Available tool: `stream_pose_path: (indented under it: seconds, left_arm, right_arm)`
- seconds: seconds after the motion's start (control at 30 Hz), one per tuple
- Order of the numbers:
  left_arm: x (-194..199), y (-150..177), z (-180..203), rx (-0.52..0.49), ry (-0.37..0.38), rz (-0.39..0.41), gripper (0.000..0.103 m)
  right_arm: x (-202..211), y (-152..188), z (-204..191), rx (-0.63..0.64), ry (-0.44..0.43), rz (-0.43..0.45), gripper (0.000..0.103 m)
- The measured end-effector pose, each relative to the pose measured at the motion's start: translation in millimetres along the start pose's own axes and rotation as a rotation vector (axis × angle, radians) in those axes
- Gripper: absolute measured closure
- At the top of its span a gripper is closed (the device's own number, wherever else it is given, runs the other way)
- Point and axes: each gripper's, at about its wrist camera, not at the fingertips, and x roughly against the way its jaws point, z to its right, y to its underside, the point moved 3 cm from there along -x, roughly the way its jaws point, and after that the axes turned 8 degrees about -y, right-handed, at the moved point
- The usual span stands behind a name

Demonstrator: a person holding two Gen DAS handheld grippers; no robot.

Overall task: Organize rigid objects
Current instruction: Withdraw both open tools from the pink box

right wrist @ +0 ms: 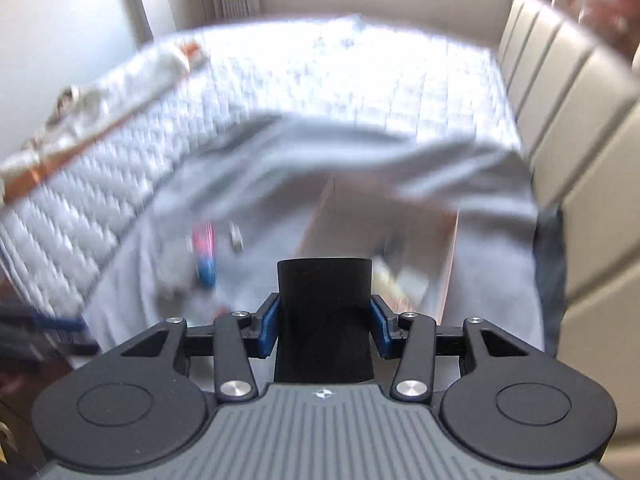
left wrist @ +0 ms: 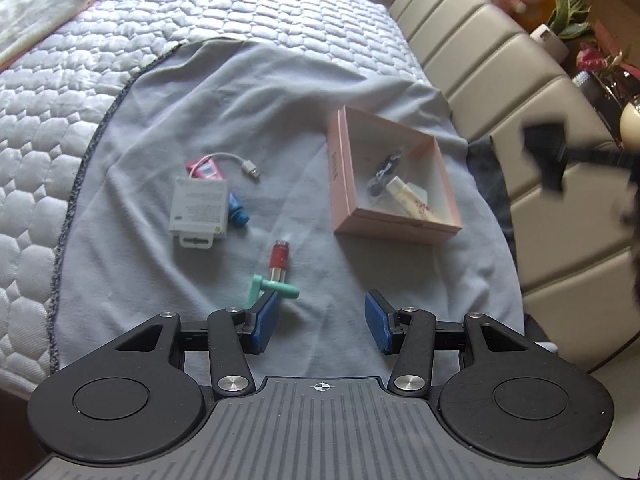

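Bedding first, from the left wrist view: a pale grey cloth point(left wrist: 224, 92) is lying spread over a white quilted mattress point(left wrist: 80, 92), with a cream padded headboard point(left wrist: 500, 64) running along the right. The left gripper point(left wrist: 322, 322) is hovering above the cloth with its blue pads standing wide apart and nothing between them. A shallow pink cardboard box point(left wrist: 394, 232) is sitting open on the cloth, holding a cream tube point(left wrist: 412, 200) and a small dark item point(left wrist: 384, 172) too blurred to name. Left of the box, well apart from it, a white rectangular package point(left wrist: 200, 208) is lying beside a blue cylindrical piece point(left wrist: 239, 210) and a pink card with a white cable point(left wrist: 208, 169). Nearer the gripper, a red and silver cylinder point(left wrist: 280, 260) is lying just above a mint green T-shaped piece point(left wrist: 272, 288), which is touching the left pad's edge in the picture.

Right wrist view, heavily smeared: the right gripper point(right wrist: 324, 320) is pinching a black, flared cylindrical object point(right wrist: 324, 308), both blue pads pressing its sides. It is hanging above the cloth, seemingly just short of the pink box point(right wrist: 448, 280); the blur is hiding the exact position.
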Motion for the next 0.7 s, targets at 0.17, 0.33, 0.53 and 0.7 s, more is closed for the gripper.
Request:
stream_pose_path:
  seconds: [0.17, 0.33, 0.53, 0.7]
  left_arm:
    - [3, -5, 4, 0.001, -0.023, 0.02, 0.051]
    - [-4, -7, -4, 0.019, -0.037, 0.03, 0.051]
    - [-28, 10, -20, 0.067, -0.068, -0.004, 0.051]
    - [-55, 33, -29, 0.009, -0.105, -0.021, 0.051]
  right_arm:
    - [37, -74, 5, -0.027, 0.176, 0.208, 0.04]
    - [58, -51, -4, -0.003, 0.173, 0.235, 0.035]
    - [34, 34, 2, -0.024, 0.297, 0.191, 0.029]
    - [-16, 100, 14, -0.123, 0.194, 0.0, 0.029]
